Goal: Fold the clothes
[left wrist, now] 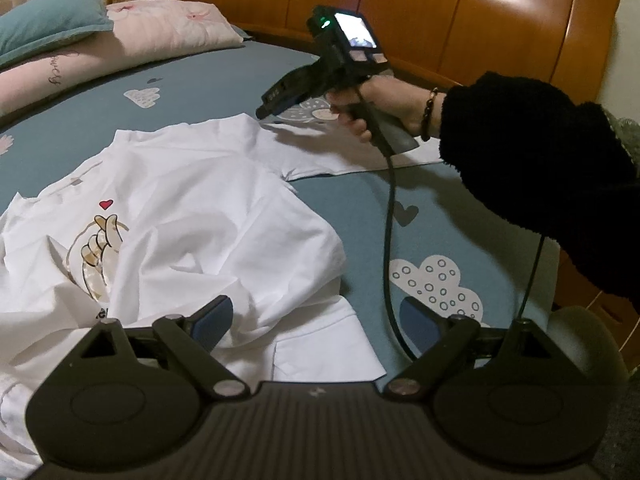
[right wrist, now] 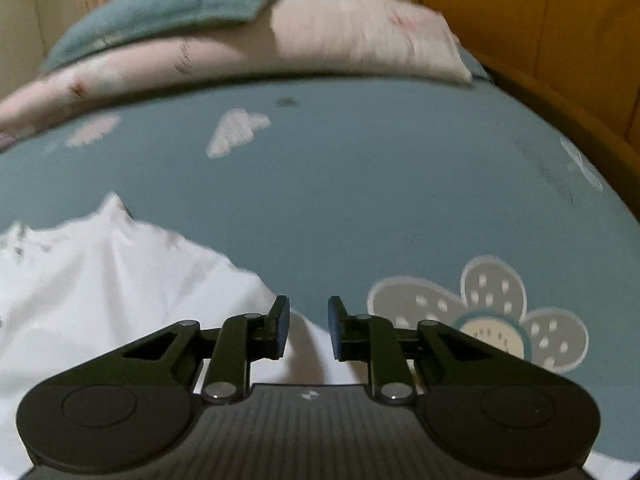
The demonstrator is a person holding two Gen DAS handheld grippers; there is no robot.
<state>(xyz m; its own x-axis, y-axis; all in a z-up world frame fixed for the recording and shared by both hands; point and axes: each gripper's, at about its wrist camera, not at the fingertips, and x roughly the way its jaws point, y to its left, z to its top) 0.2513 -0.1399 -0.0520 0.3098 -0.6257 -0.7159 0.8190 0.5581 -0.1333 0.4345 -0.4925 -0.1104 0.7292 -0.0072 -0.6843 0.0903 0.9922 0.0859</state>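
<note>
Shirt [left wrist: 168, 216] lies rumpled on bed [left wrist: 224, 80], sleeve out at 2 o'clock. Left gripper [left wrist: 320, 322] gapes wide over hem, empty. Right gripper [right wrist: 308, 328] slightly parted, nothing between. Step: apparently between grasps. Next: likely pinch sleeve, fold inward.

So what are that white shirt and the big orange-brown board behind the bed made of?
White shirt: thin, soft woven or knit cloth, probably cotton; it creases and drapes, matte, with a printed picture. Board: looks like varnished wood; bright glare and panel seams, though it could be veneer.
</note>
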